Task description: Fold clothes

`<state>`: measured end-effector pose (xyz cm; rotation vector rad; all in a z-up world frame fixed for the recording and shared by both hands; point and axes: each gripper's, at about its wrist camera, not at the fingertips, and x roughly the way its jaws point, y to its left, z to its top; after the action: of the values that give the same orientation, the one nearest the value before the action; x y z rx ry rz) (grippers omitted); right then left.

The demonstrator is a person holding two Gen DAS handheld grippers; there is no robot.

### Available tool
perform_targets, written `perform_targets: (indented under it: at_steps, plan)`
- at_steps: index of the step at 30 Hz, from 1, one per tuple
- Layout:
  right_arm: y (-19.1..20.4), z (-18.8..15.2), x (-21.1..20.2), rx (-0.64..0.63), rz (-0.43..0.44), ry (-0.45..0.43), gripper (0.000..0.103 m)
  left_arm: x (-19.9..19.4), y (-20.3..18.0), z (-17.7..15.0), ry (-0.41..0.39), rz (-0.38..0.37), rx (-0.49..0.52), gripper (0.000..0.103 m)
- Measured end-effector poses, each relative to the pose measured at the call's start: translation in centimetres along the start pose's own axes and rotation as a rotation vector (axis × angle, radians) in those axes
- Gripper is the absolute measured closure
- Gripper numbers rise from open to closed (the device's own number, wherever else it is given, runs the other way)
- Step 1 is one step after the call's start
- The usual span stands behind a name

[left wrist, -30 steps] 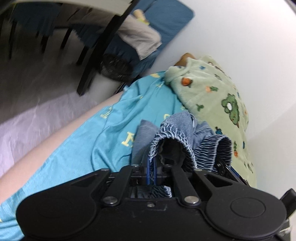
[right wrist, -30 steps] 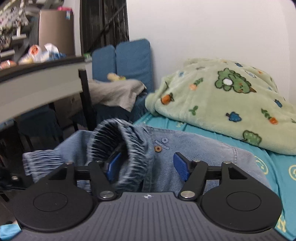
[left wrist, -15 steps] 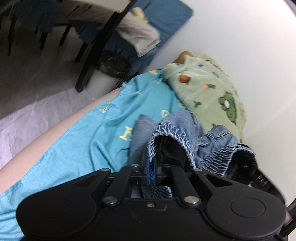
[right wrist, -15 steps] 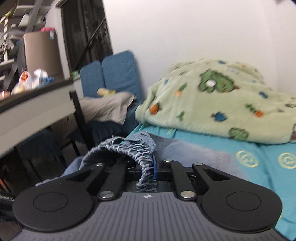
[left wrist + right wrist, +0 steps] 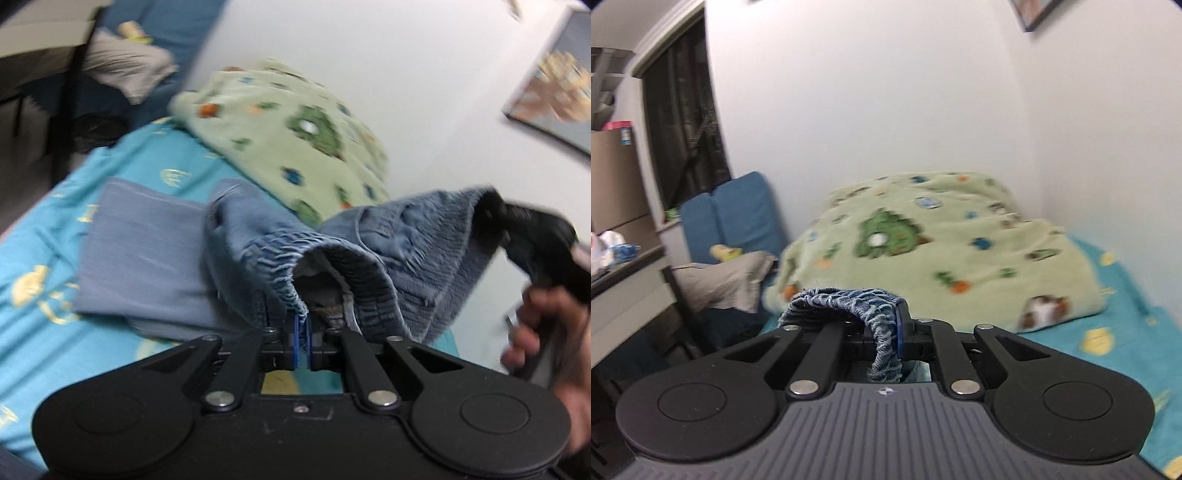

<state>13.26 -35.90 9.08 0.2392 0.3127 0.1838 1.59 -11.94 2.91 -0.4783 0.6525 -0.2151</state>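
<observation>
The bed [image 5: 44,295] carries a turquoise sheet with yellow prints, and a green printed blanket [image 5: 923,251] lies heaped against the wall at the far side. A blue-grey cloth [image 5: 147,258] lies flat on the sheet just beside the work.

The task's thing is a pair of denim shorts [image 5: 369,258], held up over the bed between my two grippers by its elastic waistband. My left gripper [image 5: 302,341] is pressed together on a pinch of the gathered waistband; the blue pads show with denim between them. My right gripper [image 5: 895,341] likewise pinches the ruched band, its jaws nearly touching across the fabric. In the left view my right hand [image 5: 550,332] sits at the far edge, and the band runs across to it.

Step in hand, as I judge it: raise and spread the shorts before laying them flat. To do it well:
1. Keep both pinches firm; the elastic bunches and can slip.
2. Draw the grippers apart until the waistband runs straight, without overstretching.
3. Keep both at one height so the legs hang even.
4. Lower onto bare sheet, apart from the cloth and blanket.

The denim is mid-blue, soft, with pale frayed threads along the shirred band. The legs are mostly hidden below the grippers.
</observation>
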Motion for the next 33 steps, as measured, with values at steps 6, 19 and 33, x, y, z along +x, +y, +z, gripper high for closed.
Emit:
perform_targets:
  at_steps: [6, 19, 33]
  plan:
    - [-7.0, 1.2, -1.2, -0.011, -0.086, 0.022, 0.096, 4.1, -7.5, -5.3, 0.086, -0.057, 0.106, 0.100]
    - [-19.4, -2.5, 4.1, -0.062, -0.176, 0.148, 0.097, 16.9, -13.7, -13.5, 0.286, -0.091, 0.200, 0.099]
    - [-23.9, -6.6, 7.0, 0.037, -0.199, 0.190, 0.078, 20.9, -13.2, -15.2, 0.380, -0.086, 0.244, 0.092]
